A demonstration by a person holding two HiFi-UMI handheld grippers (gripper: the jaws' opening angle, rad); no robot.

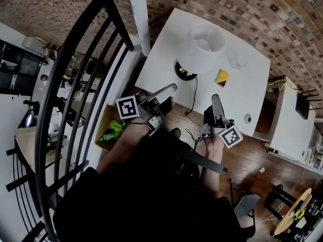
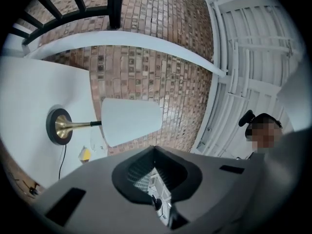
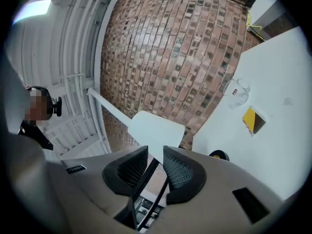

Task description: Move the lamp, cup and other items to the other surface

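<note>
A loft-style workspace, part office and part lab: a bare brick wall (image 1: pixel 227 4) behind a white table (image 1: pixel 242 89), a black metal railing (image 1: pixel 121 26), a wood plank floor (image 1: pixel 252 160), and desks crowded with equipment (image 1: pixel 20 64) at the left.

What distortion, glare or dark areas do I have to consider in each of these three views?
Head view: strong fisheye, the black railing bows, and the person's clothing is nearly black below the bright white table. Left gripper view: dark corners; the lamp is sharp. Right gripper view: the brick wall bulges, and a ceiling light glares at upper left.
</note>
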